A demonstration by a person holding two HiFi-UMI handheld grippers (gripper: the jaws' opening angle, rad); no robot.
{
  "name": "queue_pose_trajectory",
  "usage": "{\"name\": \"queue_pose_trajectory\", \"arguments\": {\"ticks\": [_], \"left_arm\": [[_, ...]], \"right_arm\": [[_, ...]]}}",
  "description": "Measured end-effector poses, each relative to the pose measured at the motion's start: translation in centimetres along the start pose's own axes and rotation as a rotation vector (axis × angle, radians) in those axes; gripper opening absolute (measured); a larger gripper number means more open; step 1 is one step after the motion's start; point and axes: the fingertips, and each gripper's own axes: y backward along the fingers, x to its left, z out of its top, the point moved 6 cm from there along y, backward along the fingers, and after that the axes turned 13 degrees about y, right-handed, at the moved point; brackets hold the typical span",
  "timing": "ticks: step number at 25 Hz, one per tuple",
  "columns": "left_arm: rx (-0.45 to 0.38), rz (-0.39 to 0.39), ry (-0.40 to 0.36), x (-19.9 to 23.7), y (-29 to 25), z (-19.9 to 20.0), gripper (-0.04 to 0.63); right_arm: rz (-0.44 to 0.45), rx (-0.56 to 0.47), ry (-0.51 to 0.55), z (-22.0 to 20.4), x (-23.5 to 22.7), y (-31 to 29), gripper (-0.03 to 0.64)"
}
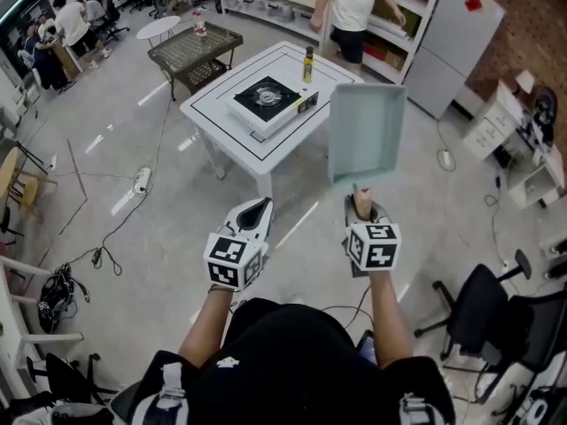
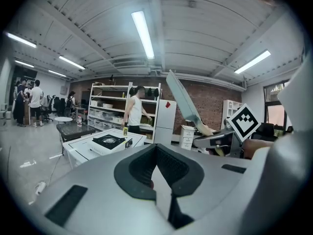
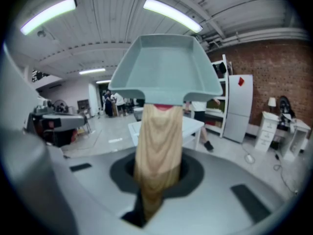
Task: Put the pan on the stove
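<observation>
In the head view my right gripper (image 1: 361, 207) is clamped on the handle of the pale green pan (image 1: 365, 140); the pan is up in the air, tipped steeply so its open side faces me, well apart from the stove (image 1: 268, 98) on the white table (image 1: 217, 118) ahead; my left gripper (image 1: 255, 211) is closed and carries nothing; I judge the step is carrying the pan over, and to do it well I should walk in close, level the pan before lowering it, and centre it on the burner; a bottle (image 1: 308, 65) stands near the stove at the far edge, so I should come in from the near side; a person (image 1: 353, 7) is busy at the shelves beyond, a cable (image 1: 124, 220) and power strip (image 1: 142, 181) lie on the floor to the left, and an office chair (image 1: 483, 304) stands to the right; the straight line to the table looks free; in the left gripper view my dark jaws meet with nothing between them, the stove (image 2: 109, 141) is ahead on its table, and the pan (image 2: 183, 99) shows edge-on to the right; in the right gripper view my jaws grip the wooden handle (image 3: 157, 146) low down, near its end, so the pan (image 3: 165, 67) could swing or droop; slow, steady wrist turns seem wise.
</observation>
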Motion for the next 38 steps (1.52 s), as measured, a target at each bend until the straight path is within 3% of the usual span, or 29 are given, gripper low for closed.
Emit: {"name": "queue_pose_trajectory", "arguments": {"ticks": [9,19,38], "left_arm": [[-0.012,0.028,0.004,0.9,-1.8,0.7,0.026],[-0.01,0.029,0.015,4.7,-7.2,3.0,0.026],[0.003,0.015,0.036,19.9,-19.9,12.2,0.026]], "right_arm": [[0.039,0.035,-0.003,-0.5,-0.9,-2.1,0.058],[0.068,0.043,0.009,1.9,-2.9,-8.5,0.06],[0.077,0.094,0.008,10.9,-4.1,-26.9,0.06]]}}
